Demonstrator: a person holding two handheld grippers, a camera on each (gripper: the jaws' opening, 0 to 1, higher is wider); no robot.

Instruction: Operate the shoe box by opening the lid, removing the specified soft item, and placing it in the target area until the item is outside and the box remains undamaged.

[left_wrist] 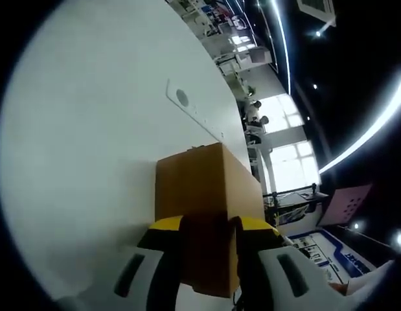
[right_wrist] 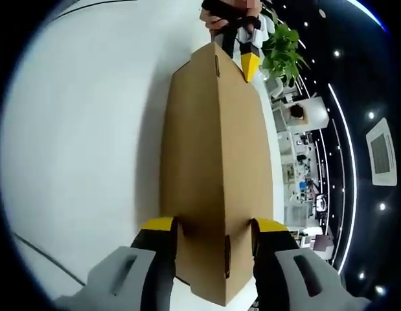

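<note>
The brown cardboard shoe box [right_wrist: 216, 168] rests on the white table [right_wrist: 83, 142] with its lid closed (no soft item is visible yet). The right gripper [right_wrist: 214, 234] grasps its near end; the left gripper [left_wrist: 208, 228] grasps the far end. In my judgement the task is at its start: opening, removal and placement all remain.

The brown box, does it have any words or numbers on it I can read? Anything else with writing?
Cardboard box: plain brown, no words or numbers on the sides in view.
Blue and white signs in the background: there is print on them, too small and blurred to read.
</note>
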